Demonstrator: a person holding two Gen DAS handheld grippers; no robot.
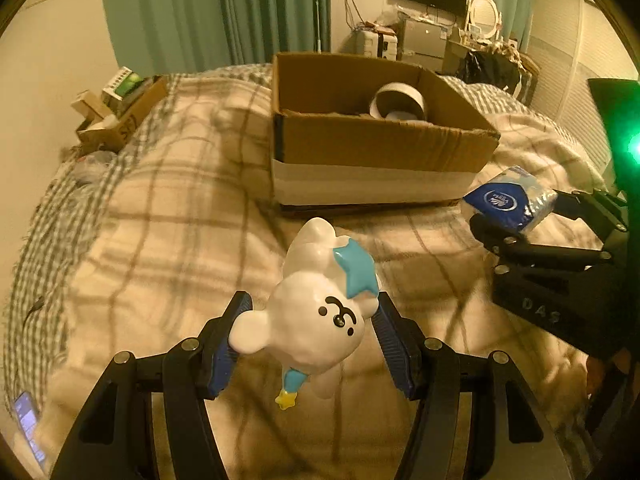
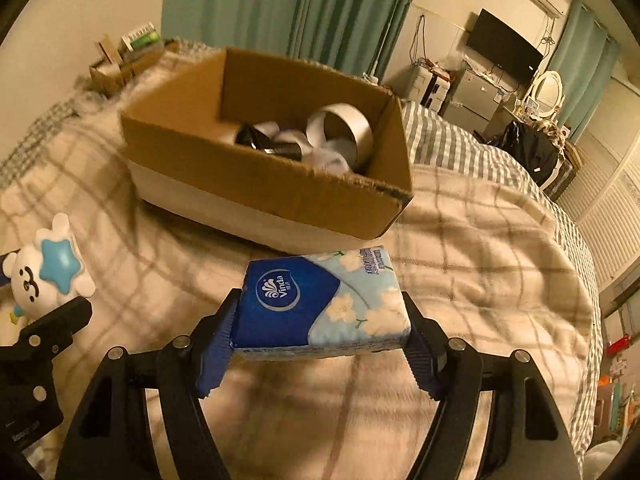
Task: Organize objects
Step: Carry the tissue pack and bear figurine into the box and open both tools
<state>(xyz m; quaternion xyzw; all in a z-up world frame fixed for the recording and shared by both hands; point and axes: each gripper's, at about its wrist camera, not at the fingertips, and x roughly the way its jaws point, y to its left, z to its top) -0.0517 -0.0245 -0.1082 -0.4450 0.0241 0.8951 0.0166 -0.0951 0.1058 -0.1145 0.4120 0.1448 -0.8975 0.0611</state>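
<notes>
A white bear figurine (image 1: 316, 320) with a blue star on its head hangs above the bed, and my left gripper (image 1: 312, 304) is shut on it, blue pads against its sides. The same figurine (image 2: 44, 268) appears at the left of the right wrist view. My right gripper (image 2: 322, 312) is shut on a blue tissue pack (image 2: 320, 304) with white flowers, held flat above the blanket. In the left wrist view that tissue pack (image 1: 508, 200) and right gripper (image 1: 520, 216) sit at the right. An open cardboard box (image 1: 380, 148) stands on the bed just beyond both grippers.
The box (image 2: 260, 184) holds a white ring-shaped roll (image 2: 344, 128) and dark items. The checked blanket (image 1: 160, 220) covers the bed. A smaller carton of clutter (image 1: 116, 116) sits at the bed's far left edge. A phone (image 1: 28, 428) lies lower left.
</notes>
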